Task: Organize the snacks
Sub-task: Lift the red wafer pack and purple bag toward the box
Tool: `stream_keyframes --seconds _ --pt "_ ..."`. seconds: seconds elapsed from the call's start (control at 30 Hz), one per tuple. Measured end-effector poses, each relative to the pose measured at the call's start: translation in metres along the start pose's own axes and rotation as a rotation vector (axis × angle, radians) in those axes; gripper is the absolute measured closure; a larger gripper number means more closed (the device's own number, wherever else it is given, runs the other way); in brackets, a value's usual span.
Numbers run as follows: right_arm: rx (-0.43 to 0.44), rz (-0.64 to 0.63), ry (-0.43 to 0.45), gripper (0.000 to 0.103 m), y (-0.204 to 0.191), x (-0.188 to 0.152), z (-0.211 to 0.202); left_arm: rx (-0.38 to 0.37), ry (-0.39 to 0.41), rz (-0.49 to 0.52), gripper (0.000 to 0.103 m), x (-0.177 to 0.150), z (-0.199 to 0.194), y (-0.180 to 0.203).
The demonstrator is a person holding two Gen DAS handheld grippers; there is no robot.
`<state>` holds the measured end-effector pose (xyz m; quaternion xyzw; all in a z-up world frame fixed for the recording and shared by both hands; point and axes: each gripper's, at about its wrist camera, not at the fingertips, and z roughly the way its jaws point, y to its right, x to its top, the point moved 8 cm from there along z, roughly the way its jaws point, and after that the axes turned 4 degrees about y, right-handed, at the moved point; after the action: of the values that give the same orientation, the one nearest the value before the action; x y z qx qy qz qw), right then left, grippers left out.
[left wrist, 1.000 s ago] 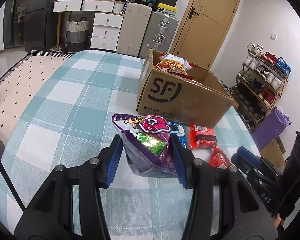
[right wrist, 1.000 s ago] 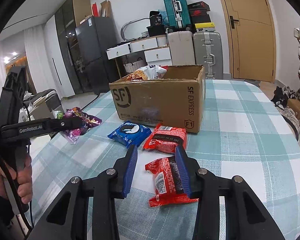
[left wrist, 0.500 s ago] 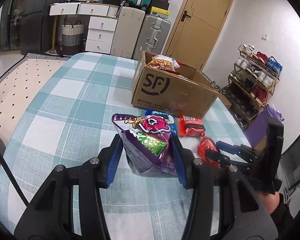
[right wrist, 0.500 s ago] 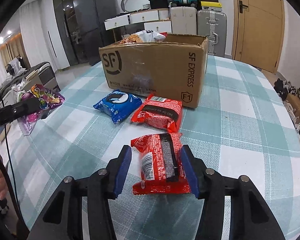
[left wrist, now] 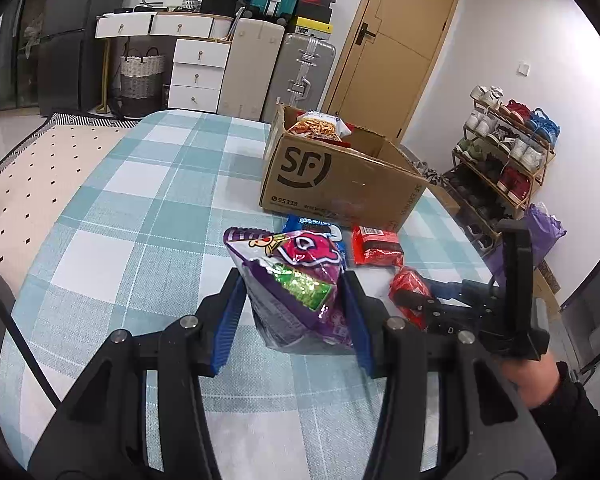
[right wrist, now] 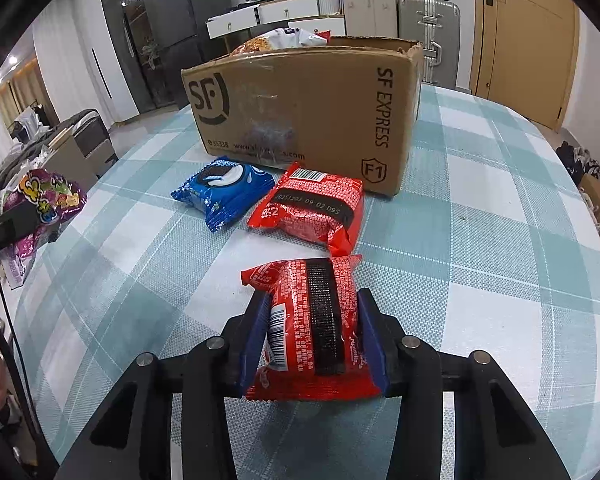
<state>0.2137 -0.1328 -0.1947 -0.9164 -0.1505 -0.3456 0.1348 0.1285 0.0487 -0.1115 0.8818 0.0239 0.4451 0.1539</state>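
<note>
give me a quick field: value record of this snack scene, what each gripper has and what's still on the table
left hand-held gripper: shut on purple foil snack bag
right hand-held gripper: shut on red wrapped snack pack
loose on checked tablecloth: blue cookie pack, second red snack pack
brown cardboard box: open, snack bags already inside
loose packs: in front of the box

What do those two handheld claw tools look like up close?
Both the left gripper and the right gripper are matte black angular frames with silver rivets and two fingers faced with blue pads. A black cable trails away. The person wears a dark sleeve.
</note>
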Motion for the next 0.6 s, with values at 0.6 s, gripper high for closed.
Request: stream_keyframes --seconds 0.6 --pt "0.206 0.077 0.248 0.060 -0.037 0.062 -0.114 -0.034 0.034 0.068 0.058 0.045 -0.026 0.023"
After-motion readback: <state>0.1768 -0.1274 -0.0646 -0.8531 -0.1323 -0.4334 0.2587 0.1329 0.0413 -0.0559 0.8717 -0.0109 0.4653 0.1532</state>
